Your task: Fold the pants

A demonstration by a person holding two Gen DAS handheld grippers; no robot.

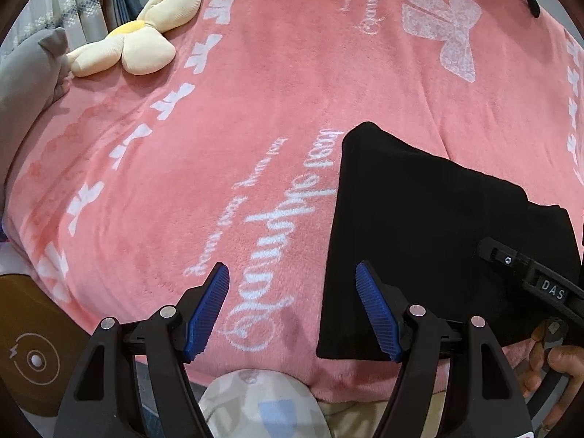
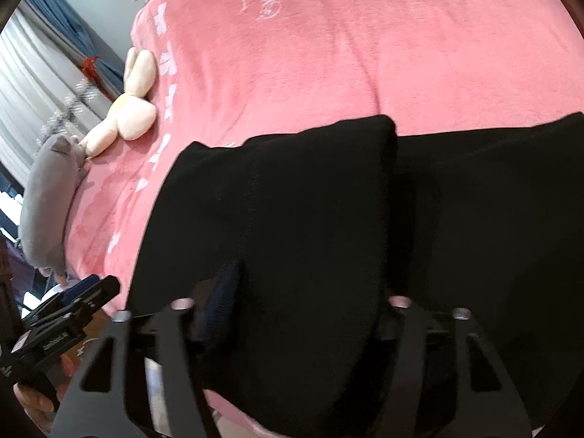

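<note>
The black pants [image 1: 412, 226] lie folded on the pink blanket [image 1: 277, 109], at the right of the left wrist view. My left gripper [image 1: 292, 310] is open and empty, just left of the pants' near edge. In the right wrist view the pants [image 2: 328, 226] fill the middle of the pink blanket [image 2: 365, 54]. My right gripper [image 2: 303, 314] hovers over the pants with its jaws wide apart; its left blue pad [image 2: 224, 292] shows against the cloth and its right finger is lost against the black. The right gripper's body also shows in the left wrist view [image 1: 529, 277].
A cream flower plush [image 1: 135, 36] and a grey plush [image 1: 29, 73] lie at the blanket's far left; both show in the right wrist view, the flower [image 2: 131, 109] and the grey one [image 2: 51, 200]. Curtains [image 2: 43, 73] hang behind. A wooden surface [image 1: 29, 346] sits beside the bed.
</note>
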